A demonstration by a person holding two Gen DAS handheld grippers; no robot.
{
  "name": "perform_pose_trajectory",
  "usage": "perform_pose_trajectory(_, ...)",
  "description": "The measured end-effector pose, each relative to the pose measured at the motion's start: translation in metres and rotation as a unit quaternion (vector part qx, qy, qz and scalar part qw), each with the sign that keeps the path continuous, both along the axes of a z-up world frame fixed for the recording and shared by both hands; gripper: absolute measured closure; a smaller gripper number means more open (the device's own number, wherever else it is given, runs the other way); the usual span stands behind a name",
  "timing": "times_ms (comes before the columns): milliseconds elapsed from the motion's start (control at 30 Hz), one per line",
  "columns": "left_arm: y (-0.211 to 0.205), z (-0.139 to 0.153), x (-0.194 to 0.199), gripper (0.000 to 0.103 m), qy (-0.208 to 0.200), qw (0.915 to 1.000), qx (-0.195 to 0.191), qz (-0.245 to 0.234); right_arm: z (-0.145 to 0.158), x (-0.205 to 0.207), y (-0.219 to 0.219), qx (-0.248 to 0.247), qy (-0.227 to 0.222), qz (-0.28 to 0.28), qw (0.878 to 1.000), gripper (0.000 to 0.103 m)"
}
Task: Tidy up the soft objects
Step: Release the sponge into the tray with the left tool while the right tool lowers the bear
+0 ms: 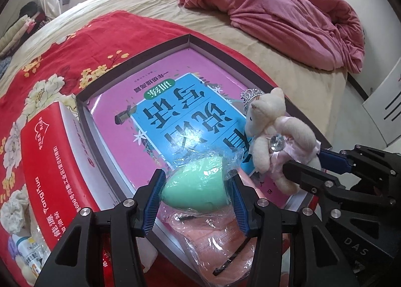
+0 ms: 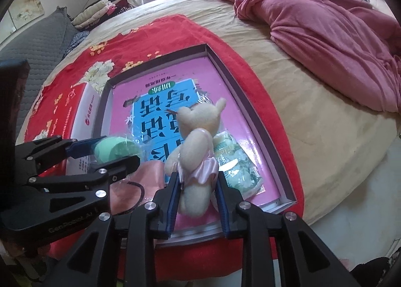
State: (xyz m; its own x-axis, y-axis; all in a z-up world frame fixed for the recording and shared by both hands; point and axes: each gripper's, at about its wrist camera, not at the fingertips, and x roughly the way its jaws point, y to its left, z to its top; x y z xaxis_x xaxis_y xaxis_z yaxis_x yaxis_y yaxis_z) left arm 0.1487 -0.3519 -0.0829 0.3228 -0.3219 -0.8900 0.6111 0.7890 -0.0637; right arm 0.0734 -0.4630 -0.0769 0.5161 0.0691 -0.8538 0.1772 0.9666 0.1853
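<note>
Pink book point(image 1: 160, 101) fills the tray point(image 1: 105, 81); your left gripper point(image 1: 196, 191) clamps the green sponge point(image 1: 193, 186), your right gripper point(image 2: 198, 186) loosely straddles the bear point(image 2: 198, 151).

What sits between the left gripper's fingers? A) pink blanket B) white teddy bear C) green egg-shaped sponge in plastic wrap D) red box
C: the left gripper has the green sponge between its blue pads, while the teddy bear is at the right gripper.

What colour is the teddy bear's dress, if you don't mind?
Pale pink; the teddy bear shows it best in the right wrist view.
</note>
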Motion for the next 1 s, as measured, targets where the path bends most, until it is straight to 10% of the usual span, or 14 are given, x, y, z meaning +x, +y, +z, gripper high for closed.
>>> perform_pose_trajectory(1000, 0.028, 0.034, -0.009, 0.038, -0.015, 0.9993, -0.033, -0.006, 0.037, -0.012, 0.003, -0.032, -0.031, -0.020, 0.999, 0.073)
